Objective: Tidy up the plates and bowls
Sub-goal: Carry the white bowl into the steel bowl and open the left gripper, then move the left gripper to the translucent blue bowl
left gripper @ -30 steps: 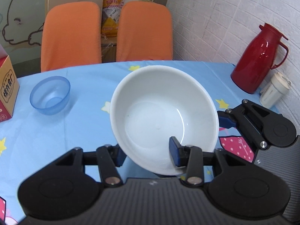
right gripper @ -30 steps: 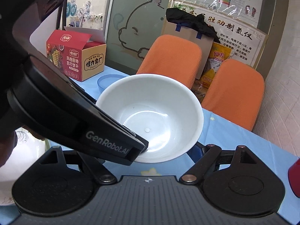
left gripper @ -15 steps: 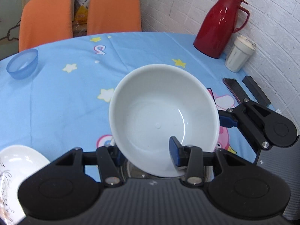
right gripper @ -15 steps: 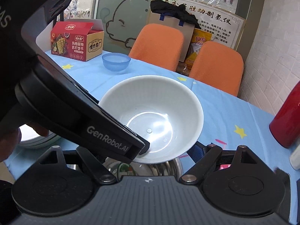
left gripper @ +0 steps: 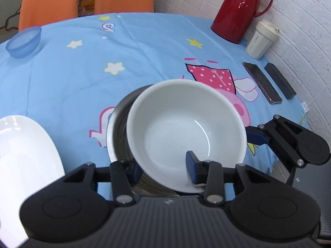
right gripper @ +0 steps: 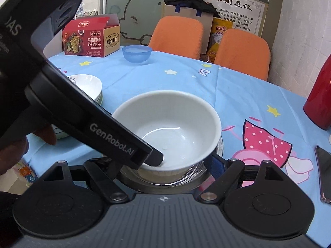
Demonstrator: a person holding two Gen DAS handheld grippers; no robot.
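Between the left gripper's (left gripper: 165, 170) jaws, a white bowl (left gripper: 186, 136), pinched by its near wall with one blue pad inside and the other outside, tilted and lowered partway into a steel bowl (left gripper: 118, 136) on the worktop (left gripper: 82, 78). Seen from the right wrist, the same white bowl (right gripper: 171, 128) nested in the steel bowl (right gripper: 219, 146), steel rim showing beneath it. Right gripper (right gripper: 163, 171) with jaws spread wide on either side of both bowls, pinching nothing; right-hand blue pad just beside the steel rim, contact impossible to judge. Left gripper's black body (right gripper: 86, 111) crossing in front of the right jaws, its tip reaching into the white bowl. Left of the left jaws, a white plate (left gripper: 22, 161) on the blue cartoon cloth. Far ahead and left of those jaws, a blue bowl (left gripper: 23, 42). Ahead and right, a red thermos (left gripper: 238, 10) with a white cup (left gripper: 260, 40) just beside it, then a phone (left gripper: 261, 82) and a dark bar (left gripper: 280, 80) lying side by side near the worktop edge. Ahead and left of the right jaws, stacked white dishes (right gripper: 89, 84), partly hidden; farther off, a red snack box (right gripper: 91, 39). Beyond the worktop, two orange chairs (right gripper: 178, 33).
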